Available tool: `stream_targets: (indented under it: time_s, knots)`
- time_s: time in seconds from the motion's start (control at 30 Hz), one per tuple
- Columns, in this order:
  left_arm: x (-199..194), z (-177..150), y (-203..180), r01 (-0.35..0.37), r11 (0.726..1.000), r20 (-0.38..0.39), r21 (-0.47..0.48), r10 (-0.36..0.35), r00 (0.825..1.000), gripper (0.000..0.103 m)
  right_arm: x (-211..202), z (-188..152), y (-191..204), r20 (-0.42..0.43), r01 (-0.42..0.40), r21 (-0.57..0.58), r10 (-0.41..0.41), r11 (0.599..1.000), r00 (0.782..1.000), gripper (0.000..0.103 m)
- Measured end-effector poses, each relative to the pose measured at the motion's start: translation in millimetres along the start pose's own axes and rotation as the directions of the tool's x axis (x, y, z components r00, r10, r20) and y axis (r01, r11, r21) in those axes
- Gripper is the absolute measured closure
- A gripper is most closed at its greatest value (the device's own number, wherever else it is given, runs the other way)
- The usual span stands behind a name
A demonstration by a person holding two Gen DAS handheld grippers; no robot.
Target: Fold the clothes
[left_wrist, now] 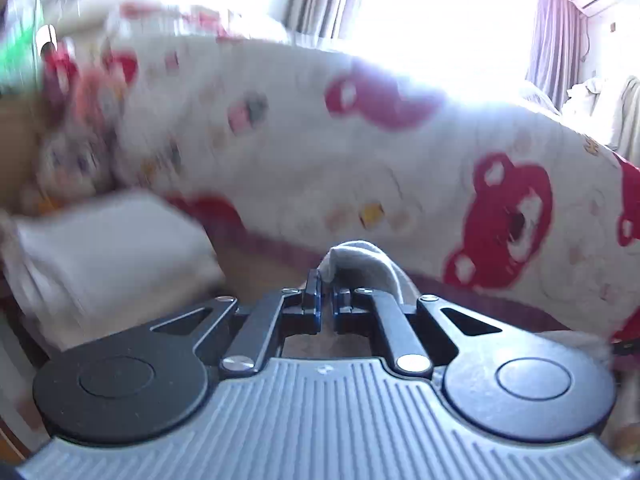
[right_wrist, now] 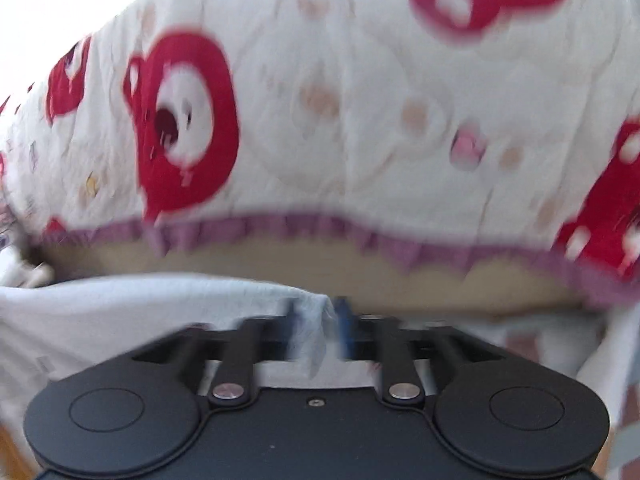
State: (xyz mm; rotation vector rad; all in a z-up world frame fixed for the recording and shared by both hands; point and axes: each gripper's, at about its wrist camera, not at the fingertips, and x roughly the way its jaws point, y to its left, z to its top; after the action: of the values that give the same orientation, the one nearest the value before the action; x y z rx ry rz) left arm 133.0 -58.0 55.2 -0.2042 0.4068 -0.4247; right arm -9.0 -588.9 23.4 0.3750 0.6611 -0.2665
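Note:
A white garment is held by both grippers. In the left wrist view my left gripper [left_wrist: 326,294] is shut on a bunched white fold of the garment [left_wrist: 360,260] that pokes up between and over its right finger. In the right wrist view my right gripper [right_wrist: 316,316] is shut on an edge of the same white garment [right_wrist: 120,312], which stretches away to the left and hangs down between the fingers. Both views are blurred by motion.
A bed with a white quilt [left_wrist: 360,152] printed with red bears fills the background; its purple ruffled hem [right_wrist: 280,232] runs above a tan bed side. A white folded pile [left_wrist: 108,252] lies at left. Bright window and curtains [left_wrist: 552,28] behind.

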Motion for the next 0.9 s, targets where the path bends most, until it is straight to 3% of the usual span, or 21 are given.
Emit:
stream_targets:
  time_s: [0.17,0.27,0.33,0.4,0.47,0.5,0.6,0.73,0.8,0.9]
  knots:
    - [69.0,-85.8,-4.6,-0.077,0.997,-0.174,0.024,0.08,0.982,0.098,55.7,-71.2,-15.0,-0.113,0.039,0.139,-0.023,0.989,0.993,0.053]
    - [75.4,-120.5,8.4,-0.098,0.995,-0.179,0.013,0.099,0.979,0.098,72.7,-123.6,-8.8,-0.142,-0.007,0.176,0.032,0.984,0.989,0.053]
    - [78.5,-130.3,25.0,-0.127,0.992,-0.187,-0.009,0.123,0.975,0.098,82.2,-157.3,-7.1,-0.149,-0.061,0.239,0.099,0.969,0.984,0.053]
    - [85.1,-132.7,38.3,-0.156,0.987,-0.243,-0.05,0.139,0.96,0.098,95.7,-183.0,-6.2,-0.152,-0.103,0.321,0.159,0.941,0.976,0.053]
    - [84.3,-128.4,50.7,-0.16,0.983,-0.236,-0.088,0.136,0.962,0.098,111.3,-202.0,-4.4,-0.147,-0.126,0.4,0.199,0.908,0.969,0.053]
    - [83.9,-126.3,56.9,-0.162,0.981,-0.233,-0.107,0.134,0.963,0.098,119.4,-209.0,-3.0,-0.142,-0.128,0.434,0.208,0.892,0.968,0.051]
    - [80.4,-123.3,61.8,-0.215,0.975,-0.188,-0.047,0.203,0.961,0.098,139.0,-219.6,2.2,-0.115,-0.129,0.509,0.216,0.851,0.97,0.051]
    - [71.9,-120.1,63.9,-0.136,0.988,-0.162,-0.078,0.122,0.979,0.098,150.3,-221.9,7.5,-0.044,-0.118,0.563,0.172,0.818,0.984,0.046]
    - [67.6,-118.5,64.9,-0.096,0.991,-0.148,-0.093,0.082,0.986,0.098,157.4,-222.3,12.8,-0.026,-0.116,0.56,0.157,0.82,0.987,0.041]
    - [61.2,-116.1,66.4,-0.035,0.993,-0.126,-0.114,0.021,0.992,0.098,168.9,-213.5,28.3,-0.003,-0.105,0.468,0.12,0.877,0.993,0.045]
